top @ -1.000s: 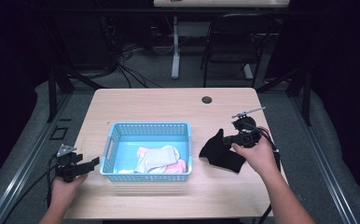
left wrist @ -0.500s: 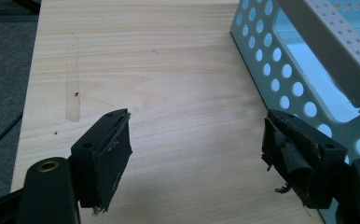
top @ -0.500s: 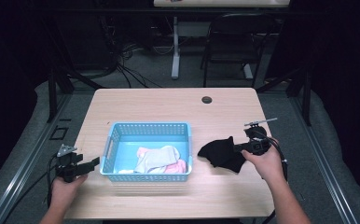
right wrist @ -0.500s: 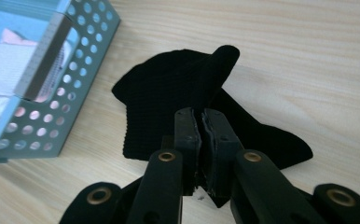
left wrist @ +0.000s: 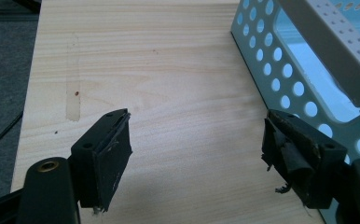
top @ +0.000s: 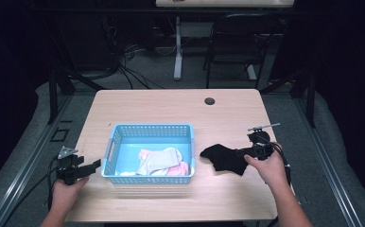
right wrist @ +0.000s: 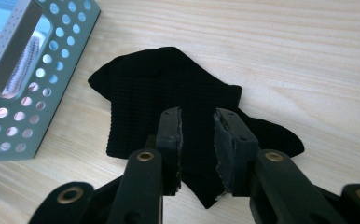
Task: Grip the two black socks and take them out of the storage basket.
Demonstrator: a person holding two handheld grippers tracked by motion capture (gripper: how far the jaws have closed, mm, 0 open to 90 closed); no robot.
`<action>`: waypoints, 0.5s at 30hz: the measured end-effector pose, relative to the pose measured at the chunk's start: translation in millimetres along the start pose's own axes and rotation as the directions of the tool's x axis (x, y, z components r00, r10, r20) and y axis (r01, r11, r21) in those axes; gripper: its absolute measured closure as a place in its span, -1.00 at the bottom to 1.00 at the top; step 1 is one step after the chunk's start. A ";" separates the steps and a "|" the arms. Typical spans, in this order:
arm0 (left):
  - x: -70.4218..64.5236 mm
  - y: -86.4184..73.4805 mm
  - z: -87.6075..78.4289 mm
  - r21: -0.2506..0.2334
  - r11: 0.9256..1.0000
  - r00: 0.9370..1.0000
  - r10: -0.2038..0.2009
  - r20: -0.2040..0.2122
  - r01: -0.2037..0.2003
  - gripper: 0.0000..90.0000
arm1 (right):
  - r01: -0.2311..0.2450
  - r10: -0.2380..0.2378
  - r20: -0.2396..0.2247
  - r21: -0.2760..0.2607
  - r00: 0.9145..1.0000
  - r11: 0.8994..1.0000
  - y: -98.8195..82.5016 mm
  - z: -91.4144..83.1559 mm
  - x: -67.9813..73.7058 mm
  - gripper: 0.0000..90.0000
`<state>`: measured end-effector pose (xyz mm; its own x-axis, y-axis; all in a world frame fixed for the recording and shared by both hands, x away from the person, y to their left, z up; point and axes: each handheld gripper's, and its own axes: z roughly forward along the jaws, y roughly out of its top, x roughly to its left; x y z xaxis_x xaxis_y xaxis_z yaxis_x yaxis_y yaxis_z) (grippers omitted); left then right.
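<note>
A black sock (top: 225,158) lies crumpled flat on the light wooden table (top: 171,106), just to the right of a blue perforated plastic basket (top: 148,176) and not touching it. The right gripper (top: 245,152) sits low over the sock's right end, held by the person's right hand (top: 265,165) at the near right of the table. In the right gripper view the sock (right wrist: 178,107) spreads out beneath and beyond the right gripper (right wrist: 197,149), whose jaws have just been opening: they now stand a narrow gap apart, with black fabric showing between them but the pads not pressing on it. The basket's holed corner (right wrist: 33,79) is at the upper left of that view.

Inside the basket lie a pale grey-white sock (top: 159,161) and a pink sock (top: 180,168), bunched together toward its near right corner.

The left gripper (top: 93,165) rests at the near left edge of the table, held by the left hand (top: 67,187), its tips pointing toward the basket's left wall and just short of it. In the left gripper view its jaws stand wide apart over bare wood with nothing between them, and the basket wall (left wrist: 280,70) rises just beside the right-hand jaw.
</note>
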<state>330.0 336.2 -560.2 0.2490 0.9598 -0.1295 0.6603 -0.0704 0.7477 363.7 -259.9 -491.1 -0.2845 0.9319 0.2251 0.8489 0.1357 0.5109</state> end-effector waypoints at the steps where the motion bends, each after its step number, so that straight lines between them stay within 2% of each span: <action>1: 0.0 0.0 0.0 0.000 1.000 1.000 0.000 0.000 0.000 -0.47 | 0.004 -0.004 0.000 -0.004 1.000 1.000 -0.2 0.3 0.3 0.57; 7: -0.1 0.0 0.3 -0.001 1.000 1.000 0.002 0.001 -0.002 -0.47 | 0.031 -0.031 -0.004 -0.014 1.000 0.999 -1.2 0.6 7.2 0.48; 11: -0.3 0.0 0.3 0.000 1.000 1.000 0.003 0.001 -0.003 -0.47 | 0.068 -0.068 0.006 -0.025 0.998 0.997 -1.7 0.6 15.7 0.42; 15: -0.5 -0.1 0.2 -0.001 1.000 1.000 0.003 0.000 -0.003 -0.47 | 0.079 -0.079 0.005 -0.032 0.997 0.996 -3.1 2.2 21.8 0.39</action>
<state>329.9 335.7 -560.4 0.2516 0.9594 -0.1272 0.6587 -0.0735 0.7488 355.9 -239.3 -489.6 -0.3484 0.9200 0.1795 0.8090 0.1984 0.5533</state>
